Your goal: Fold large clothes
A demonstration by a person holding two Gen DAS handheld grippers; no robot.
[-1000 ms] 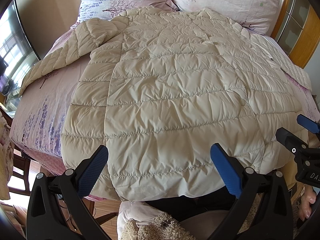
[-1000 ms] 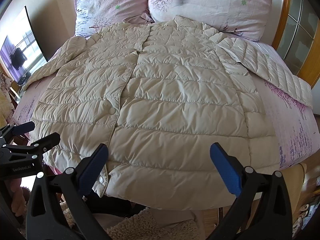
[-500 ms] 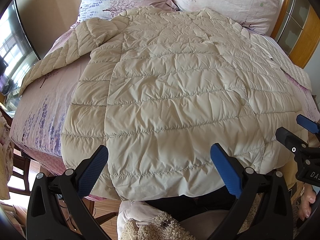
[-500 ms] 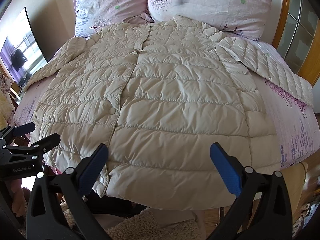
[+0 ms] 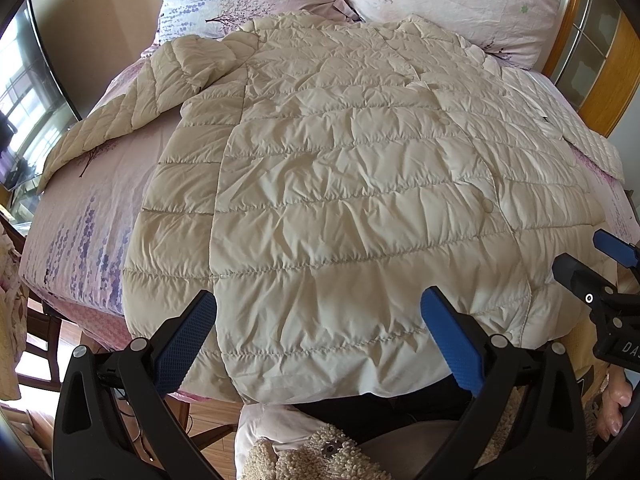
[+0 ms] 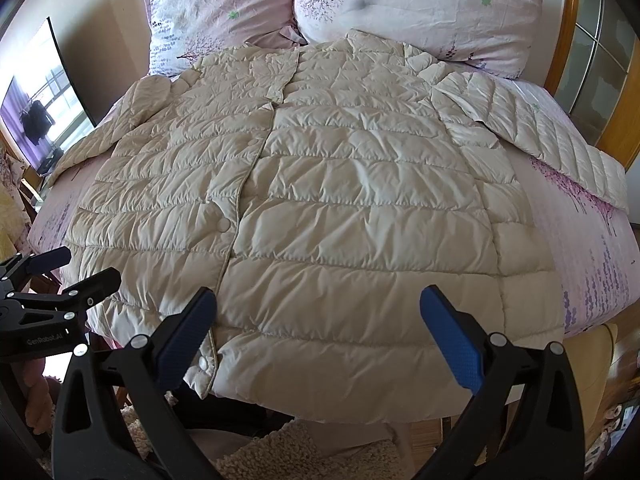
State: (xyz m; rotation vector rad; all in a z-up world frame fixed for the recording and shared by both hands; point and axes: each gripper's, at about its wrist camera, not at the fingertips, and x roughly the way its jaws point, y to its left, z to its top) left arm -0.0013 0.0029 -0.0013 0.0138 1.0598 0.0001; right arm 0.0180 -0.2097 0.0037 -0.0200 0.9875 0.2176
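A cream quilted down jacket (image 5: 340, 184) (image 6: 320, 208) lies flat and buttoned on the bed, collar toward the pillows, hem hanging over the near edge. Its sleeves spread out: one sleeve (image 5: 132, 112) to the left, the other sleeve (image 6: 532, 136) to the right. My left gripper (image 5: 318, 336) hovers open above the hem's left part, nothing between its blue pads. My right gripper (image 6: 318, 336) is open over the hem's right part, also holding nothing. Each gripper shows at the edge of the other's view, the right gripper (image 5: 592, 268) and the left gripper (image 6: 68, 268).
The pink flowered bedsheet (image 5: 80, 216) (image 6: 580, 240) shows on both sides of the jacket. Two matching pillows (image 6: 420, 0) (image 6: 216, 12) lean at the wooden headboard (image 6: 616, 112). A dark screen (image 6: 44, 120) stands at the left. A fleecy garment (image 5: 304, 460) sits below the grippers.
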